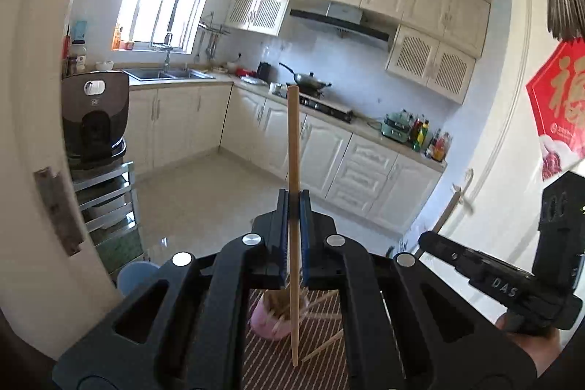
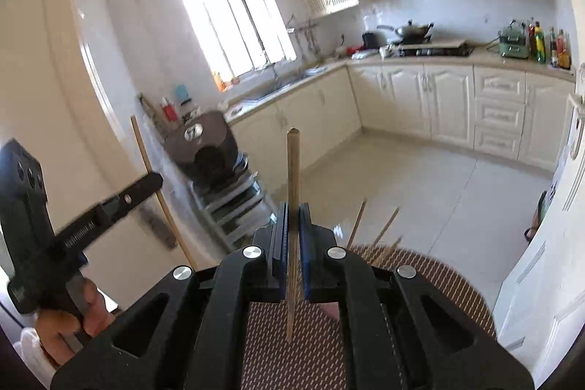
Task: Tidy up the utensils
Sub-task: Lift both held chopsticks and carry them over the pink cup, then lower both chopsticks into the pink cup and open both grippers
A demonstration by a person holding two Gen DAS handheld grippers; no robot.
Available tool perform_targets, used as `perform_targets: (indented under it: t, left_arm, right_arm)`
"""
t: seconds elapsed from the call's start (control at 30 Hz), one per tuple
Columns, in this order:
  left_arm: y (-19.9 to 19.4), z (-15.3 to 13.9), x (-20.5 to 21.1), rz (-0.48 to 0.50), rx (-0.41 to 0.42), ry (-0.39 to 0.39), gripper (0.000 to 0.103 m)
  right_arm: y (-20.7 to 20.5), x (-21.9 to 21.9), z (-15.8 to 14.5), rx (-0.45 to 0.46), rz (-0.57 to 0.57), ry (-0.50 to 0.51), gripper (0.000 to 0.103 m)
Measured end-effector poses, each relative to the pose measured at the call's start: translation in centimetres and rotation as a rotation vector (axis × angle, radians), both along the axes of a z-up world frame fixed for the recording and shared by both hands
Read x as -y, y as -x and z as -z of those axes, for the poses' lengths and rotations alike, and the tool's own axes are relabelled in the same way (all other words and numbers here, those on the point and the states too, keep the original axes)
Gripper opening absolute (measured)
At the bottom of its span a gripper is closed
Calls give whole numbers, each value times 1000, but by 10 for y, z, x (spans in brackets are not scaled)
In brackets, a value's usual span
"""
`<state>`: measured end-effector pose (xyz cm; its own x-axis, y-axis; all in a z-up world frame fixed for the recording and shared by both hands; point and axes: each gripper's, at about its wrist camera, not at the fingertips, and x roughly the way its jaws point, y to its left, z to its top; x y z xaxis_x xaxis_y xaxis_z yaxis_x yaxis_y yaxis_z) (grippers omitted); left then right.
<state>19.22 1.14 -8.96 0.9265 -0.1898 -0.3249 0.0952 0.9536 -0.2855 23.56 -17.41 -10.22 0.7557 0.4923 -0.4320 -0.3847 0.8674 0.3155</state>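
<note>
My left gripper is shut on a light wooden chopstick that stands upright between its blue pads. Below it, a pink cup holding several chopsticks sits on a brown striped mat, with a loose chopstick lying beside it. My right gripper is shut on a darker chopstick, also upright. In the right wrist view the left gripper shows at the left with its chopstick. Other chopsticks poke out past the striped mat.
Both grippers hang high above the mat and face an open kitchen floor. A rice cooker on a metal rack stands left by the white door frame. A white door with a handle is at the right. A blue bucket sits below.
</note>
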Motion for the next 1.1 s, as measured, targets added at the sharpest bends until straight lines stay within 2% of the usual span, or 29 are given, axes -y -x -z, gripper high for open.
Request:
perform_targets:
  t: [0.13, 0.23, 0.43, 0.7, 1.03, 1.1]
  left_arm:
    - [-20, 1, 13, -61, 34, 4, 6]
    - [-42, 13, 23, -98, 20, 7, 6]
    - [-64, 39, 36, -149, -6, 12, 6]
    - [-82, 62, 54, -211, -21, -35, 6]
    - [-94, 98, 57, -220, -73, -23, 6]
    - [-90, 99, 60, -234, -49, -55, 6]
  right_arm:
    - [-25, 5, -5, 52, 26, 9, 5]
    - [-43, 3, -2, 78, 22, 43, 5]
    - [-70, 0, 28, 78, -13, 118, 5]
    - [-75, 3, 56, 75, -64, 134, 5]
    - [-76, 10, 76, 63, -116, 97, 5]
    - [-77, 11, 80, 54, -119, 89, 5]
